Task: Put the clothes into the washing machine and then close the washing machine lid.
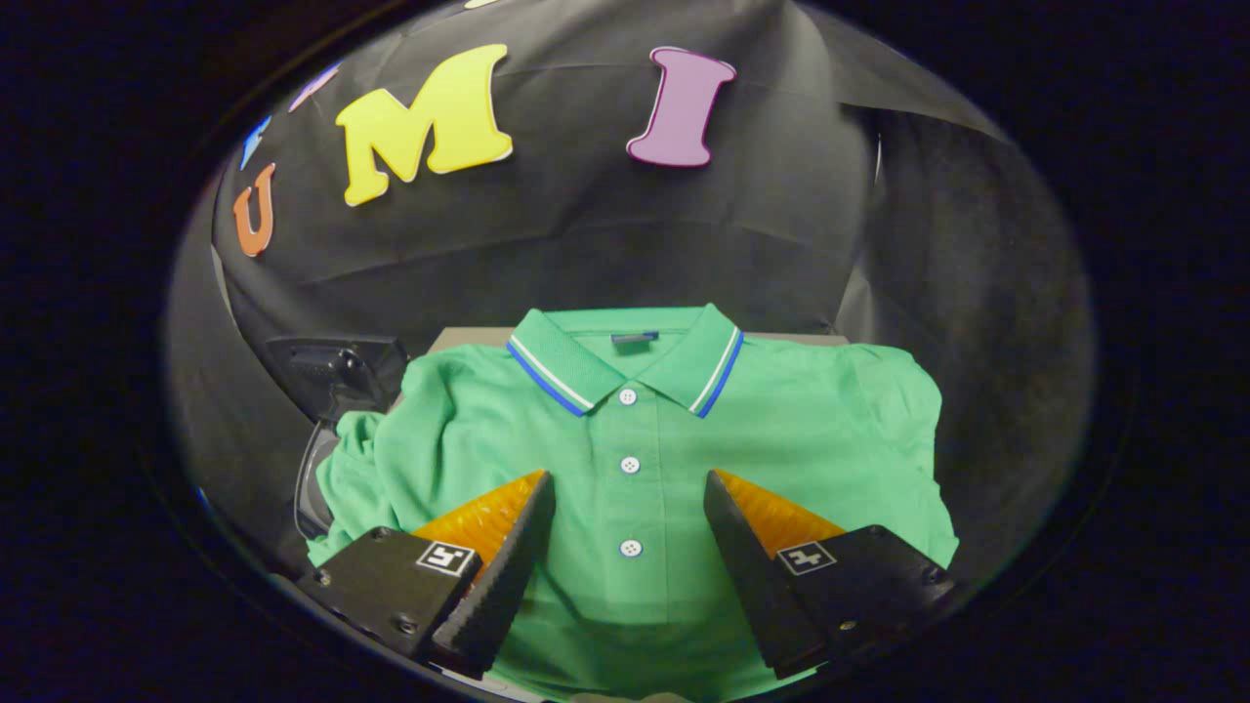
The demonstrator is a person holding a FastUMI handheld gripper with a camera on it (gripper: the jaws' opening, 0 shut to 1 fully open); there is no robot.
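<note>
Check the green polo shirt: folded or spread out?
Folded: the polo shirt lies flat, sleeves tucked under, collar up. The open gripper straddles its button placket.

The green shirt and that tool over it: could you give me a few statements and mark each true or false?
1. The polo shirt lies spread out with its collar away from the tool. True.
2. The tool is clamped on the shirt. False: its fingers are spread open with the button placket between them.
3. The collar has blue and white stripes. True.
4. The shirt is red. False: it is green.
</note>
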